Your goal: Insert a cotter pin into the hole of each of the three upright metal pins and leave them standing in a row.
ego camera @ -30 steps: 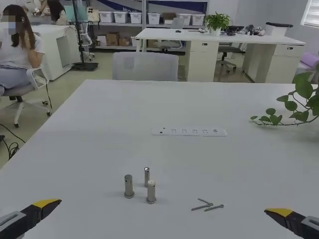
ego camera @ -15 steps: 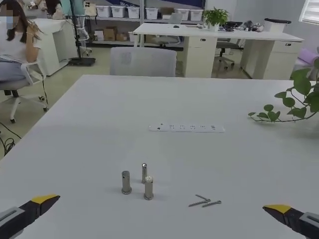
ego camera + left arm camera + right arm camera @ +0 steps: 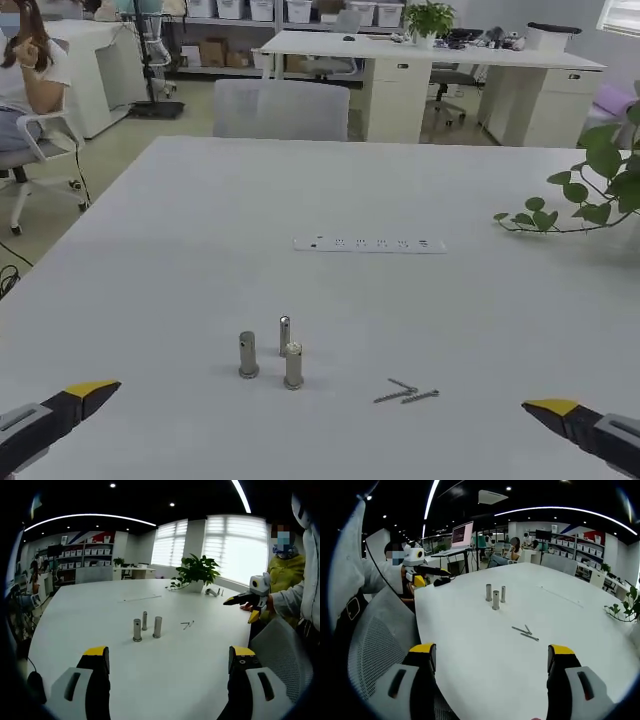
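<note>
With the left gripper (image 3: 169, 652) and right gripper (image 3: 492, 648) fingers wide apart and empty, three metal pins (image 3: 293, 365) stand clustered mid-table (image 3: 300, 200), cotter pins (image 3: 408, 394) lying loose just right, so a clumsy reach could topple neighbours.

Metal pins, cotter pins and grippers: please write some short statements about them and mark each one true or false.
1. All three metal pins stand upright on the table. True.
2. The cotter pins sit in the metal pins' holes. False: they lie loose on the table, apart from the metal pins.
3. The left gripper holds a cotter pin. False: it is open and empty.
4. The right gripper is open. True.
5. A power strip lies on the table beyond the metal pins. True.
</note>
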Tool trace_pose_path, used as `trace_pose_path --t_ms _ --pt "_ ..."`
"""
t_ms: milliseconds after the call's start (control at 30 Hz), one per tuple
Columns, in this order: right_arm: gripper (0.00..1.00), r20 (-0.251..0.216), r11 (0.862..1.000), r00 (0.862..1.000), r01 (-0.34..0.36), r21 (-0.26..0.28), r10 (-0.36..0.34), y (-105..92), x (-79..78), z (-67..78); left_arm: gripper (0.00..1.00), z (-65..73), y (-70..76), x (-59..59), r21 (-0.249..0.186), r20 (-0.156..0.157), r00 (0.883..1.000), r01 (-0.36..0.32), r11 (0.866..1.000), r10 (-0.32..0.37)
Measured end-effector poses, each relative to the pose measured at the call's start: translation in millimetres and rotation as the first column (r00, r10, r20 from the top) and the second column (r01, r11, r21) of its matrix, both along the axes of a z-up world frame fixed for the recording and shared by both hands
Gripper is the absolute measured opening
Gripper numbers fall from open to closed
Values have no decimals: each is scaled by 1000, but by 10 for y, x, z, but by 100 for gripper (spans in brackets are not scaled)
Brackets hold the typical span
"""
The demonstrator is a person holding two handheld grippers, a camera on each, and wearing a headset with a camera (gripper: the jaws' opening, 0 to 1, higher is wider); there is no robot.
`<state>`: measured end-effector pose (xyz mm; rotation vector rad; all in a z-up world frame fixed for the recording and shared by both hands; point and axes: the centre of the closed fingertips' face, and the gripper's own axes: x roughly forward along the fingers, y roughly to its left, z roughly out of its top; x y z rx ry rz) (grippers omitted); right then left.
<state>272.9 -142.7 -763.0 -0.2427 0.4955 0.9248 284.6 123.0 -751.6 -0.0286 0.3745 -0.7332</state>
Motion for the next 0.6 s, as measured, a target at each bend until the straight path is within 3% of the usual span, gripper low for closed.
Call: trace_pose_path --t_ms 300,600 --pt "94 -7 1000 1000 -2 -4 2 9 29 -22 100 -59 -27 187 4 9 1000 15 1000 -15" --pt "94 -9 1000 1000 -3 -11 2 17 69 -16 99 -188 -21 475 26 1 1000 25 999 -25"
